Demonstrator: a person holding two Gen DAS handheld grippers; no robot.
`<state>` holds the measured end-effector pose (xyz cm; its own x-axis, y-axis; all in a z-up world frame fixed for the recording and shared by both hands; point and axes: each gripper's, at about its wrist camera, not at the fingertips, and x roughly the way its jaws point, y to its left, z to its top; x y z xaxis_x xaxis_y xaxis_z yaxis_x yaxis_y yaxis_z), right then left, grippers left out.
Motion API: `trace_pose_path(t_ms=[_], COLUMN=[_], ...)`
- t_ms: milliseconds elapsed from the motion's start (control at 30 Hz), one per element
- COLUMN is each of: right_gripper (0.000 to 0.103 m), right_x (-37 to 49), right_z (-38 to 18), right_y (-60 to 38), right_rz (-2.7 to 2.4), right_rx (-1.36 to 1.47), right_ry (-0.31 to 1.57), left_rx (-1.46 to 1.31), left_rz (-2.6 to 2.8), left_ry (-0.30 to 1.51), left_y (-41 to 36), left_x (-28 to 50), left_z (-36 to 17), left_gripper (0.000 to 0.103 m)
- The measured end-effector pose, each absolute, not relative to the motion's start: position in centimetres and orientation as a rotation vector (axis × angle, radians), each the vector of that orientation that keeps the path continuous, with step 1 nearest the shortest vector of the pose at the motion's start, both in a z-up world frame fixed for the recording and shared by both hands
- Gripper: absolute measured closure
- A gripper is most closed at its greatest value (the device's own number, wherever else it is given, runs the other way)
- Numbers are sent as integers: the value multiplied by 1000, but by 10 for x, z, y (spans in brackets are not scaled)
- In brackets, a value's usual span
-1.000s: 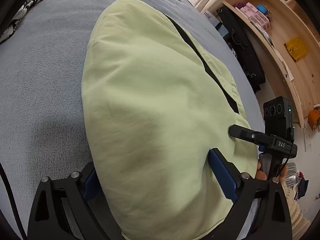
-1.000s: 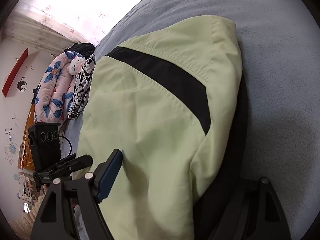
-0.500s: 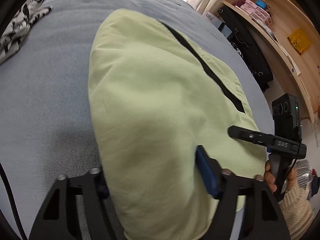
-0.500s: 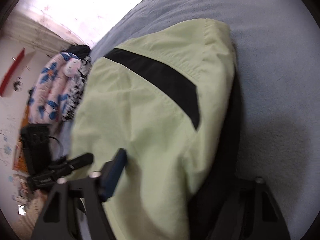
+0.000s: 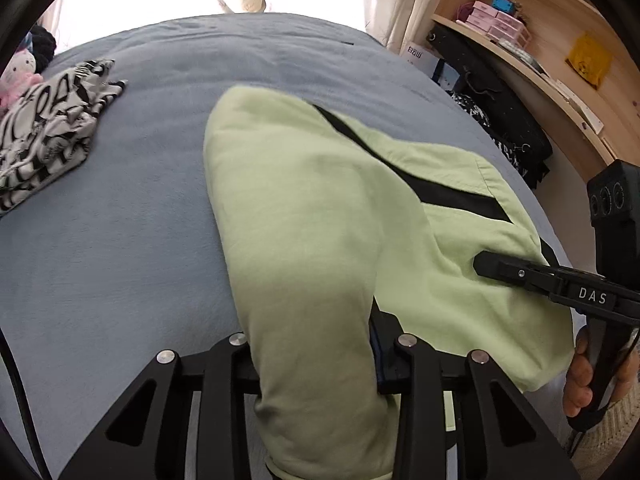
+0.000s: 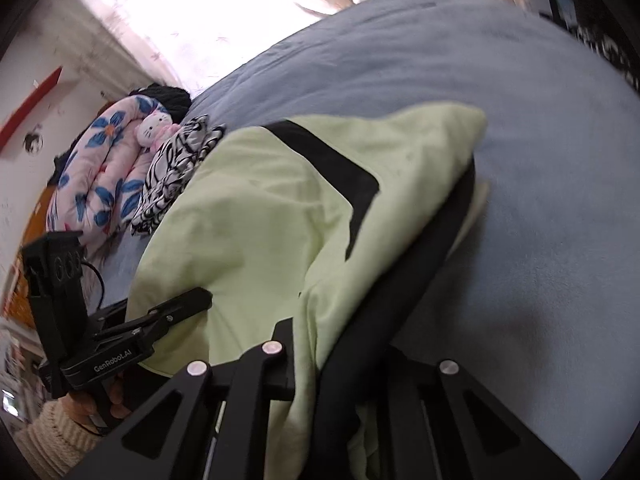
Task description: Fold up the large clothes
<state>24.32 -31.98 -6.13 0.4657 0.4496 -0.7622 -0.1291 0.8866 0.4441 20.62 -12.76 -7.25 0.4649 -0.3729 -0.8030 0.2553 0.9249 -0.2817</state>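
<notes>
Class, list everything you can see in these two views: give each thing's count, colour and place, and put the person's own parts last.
Garment: one, pale green with a black stripe, on the bed, near edge lifted.
Bedcover: one, grey-blue, under it.
Patterned cloth: one, black-and-white, far left.
Plush cat: one, white-pink, beside the floral quilt.
Shelves: wooden, right wall.
Left tongs: black, pinching the garment.
Right tongs: black, pinching the garment.
Hand: one, holding a handle.

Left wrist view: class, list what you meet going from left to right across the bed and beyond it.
Plush toy → zebra-print cloth → light green garment → right gripper → wooden shelves.
</notes>
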Motion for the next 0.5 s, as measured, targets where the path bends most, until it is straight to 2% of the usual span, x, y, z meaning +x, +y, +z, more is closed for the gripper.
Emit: trace_pose_path(t_ms=[233, 500], right_gripper=[93, 94], right_x=[201, 166], right_z=[-36, -1], right_y=[-285, -207], right_rz=[403, 502], right_rx=[342, 271], right_ry=[1014, 987], left_rx=[-136, -147], left_rz=[-371, -314], left_ry=[997, 959], left_y=[-85, 0], left_x=[155, 92], left_z=[-41, -8], left_gripper=[71, 71])
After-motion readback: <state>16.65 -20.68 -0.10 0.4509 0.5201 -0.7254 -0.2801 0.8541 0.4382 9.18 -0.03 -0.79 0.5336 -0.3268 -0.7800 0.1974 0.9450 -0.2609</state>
